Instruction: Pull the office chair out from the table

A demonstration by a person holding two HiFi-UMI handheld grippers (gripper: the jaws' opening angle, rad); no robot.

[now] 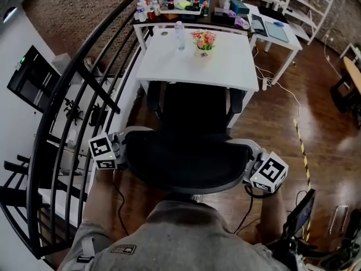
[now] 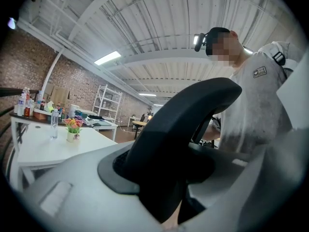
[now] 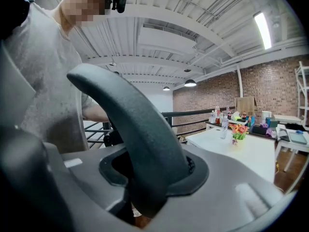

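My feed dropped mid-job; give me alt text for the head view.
Seen from above, a black office chair is clamped at both sides of its backrest by the left hand-held gripper and the right hand-held gripper. The chair's front meets the near edge of a white table holding a flower pot and a water bottle.

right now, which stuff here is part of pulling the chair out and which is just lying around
Part of the job:
- office chair
- white table it sits at
- left gripper and right gripper, each clamped on one side of the backrest

Just lying about:
- water bottle
- flower pot
- bottles on the back table
- black railing
- white shelf
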